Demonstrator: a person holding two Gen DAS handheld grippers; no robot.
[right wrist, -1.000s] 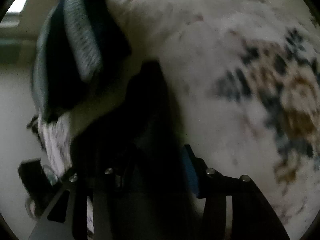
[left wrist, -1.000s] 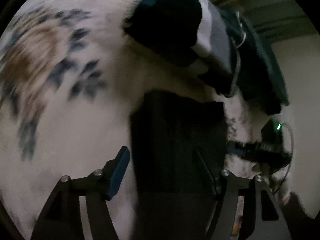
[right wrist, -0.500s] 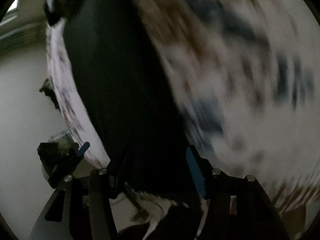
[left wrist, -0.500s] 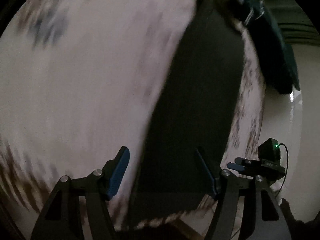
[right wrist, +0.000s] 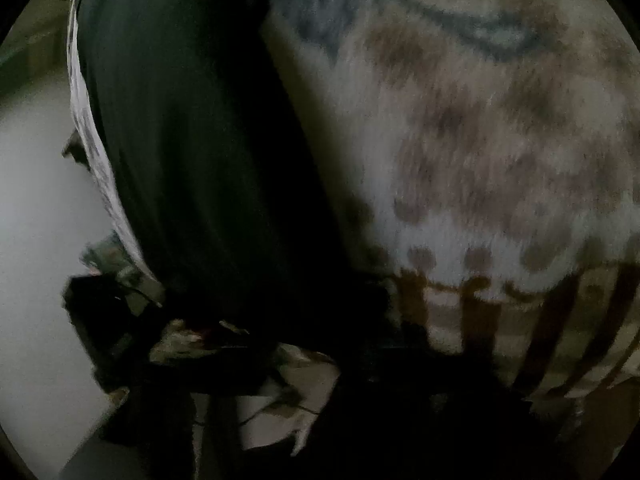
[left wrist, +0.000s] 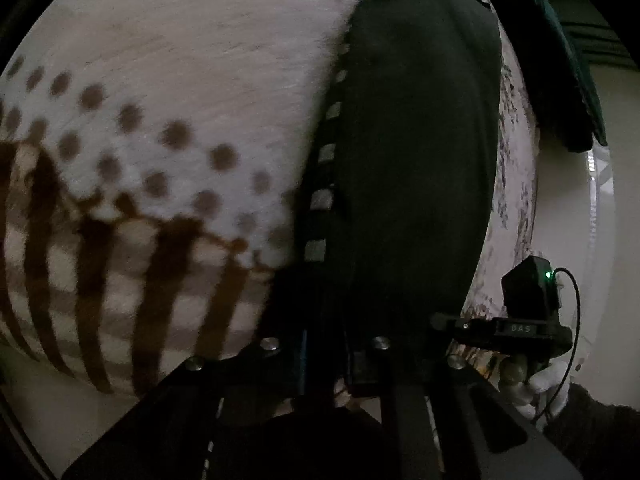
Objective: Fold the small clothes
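A long dark garment (left wrist: 412, 160) lies flat on a white cloth with brown dots and stripes (left wrist: 180, 100). My left gripper (left wrist: 326, 354) is at the garment's near hem; its jaws are closing and its pads press on the dark fabric. In the same view my right gripper (left wrist: 440, 322) pinches the garment's near right corner, held by a white-gloved hand (left wrist: 548, 380). The right wrist view is dark and blurred: the garment (right wrist: 192, 140) narrows down into my right gripper (right wrist: 312, 360), whose jaws are closing on it.
A pile of other dark green clothes (left wrist: 560, 80) lies at the far right of the patterned cloth (right wrist: 480, 160). The surface's near edge runs just under both grippers, with pale floor (left wrist: 568, 220) beyond its side.
Both grippers have drawn back along the dark garment to its near end and their jaws have closed on it. The clothes pile now sits farther off.
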